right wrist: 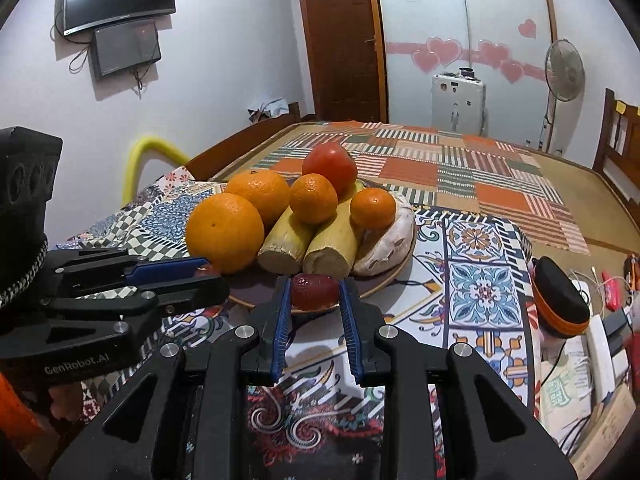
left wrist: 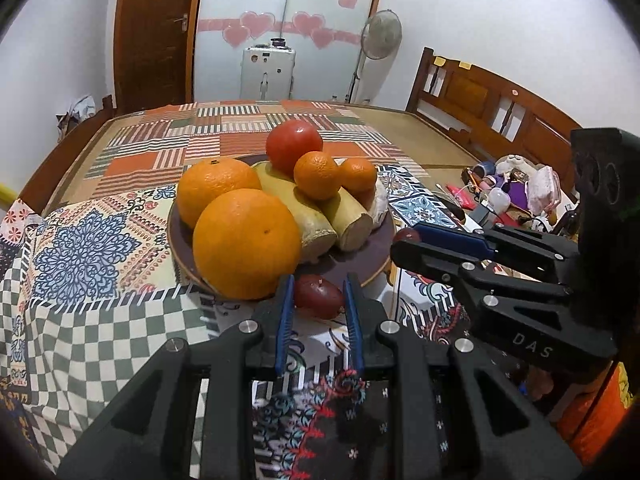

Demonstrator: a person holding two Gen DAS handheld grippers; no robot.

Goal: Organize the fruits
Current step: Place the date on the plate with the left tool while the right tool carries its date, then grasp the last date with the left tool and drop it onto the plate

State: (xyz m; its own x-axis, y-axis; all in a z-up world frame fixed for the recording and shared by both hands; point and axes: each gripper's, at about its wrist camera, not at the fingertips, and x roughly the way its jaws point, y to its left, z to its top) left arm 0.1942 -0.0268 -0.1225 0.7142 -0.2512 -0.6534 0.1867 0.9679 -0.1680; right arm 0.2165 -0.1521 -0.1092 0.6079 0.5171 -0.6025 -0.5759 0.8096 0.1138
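Observation:
A dark plate [left wrist: 176, 248] on the patterned cloth holds two large oranges [left wrist: 246, 242], two small mandarins [left wrist: 316, 175], a red round fruit [left wrist: 294, 145] and two pale cane pieces [left wrist: 352, 220]. My left gripper [left wrist: 319, 285] is shut on a small dark red fruit [left wrist: 319, 296] just in front of the plate's near rim. My right gripper [right wrist: 315, 285] is shut on a second dark red fruit [right wrist: 314, 291] over the plate's [right wrist: 396, 276] near rim. Each gripper shows in the other's view: the right gripper [left wrist: 405, 240] at the plate's right, the left gripper [right wrist: 214, 273] at its left.
The plate sits on a low table draped in patchwork cloths [left wrist: 80, 248], with a bed [right wrist: 460, 168] behind it. A black and orange case [right wrist: 560, 300] and cluttered cables lie to the right. A standing fan [left wrist: 380, 36] and a wooden door [left wrist: 156, 28] stand at the back.

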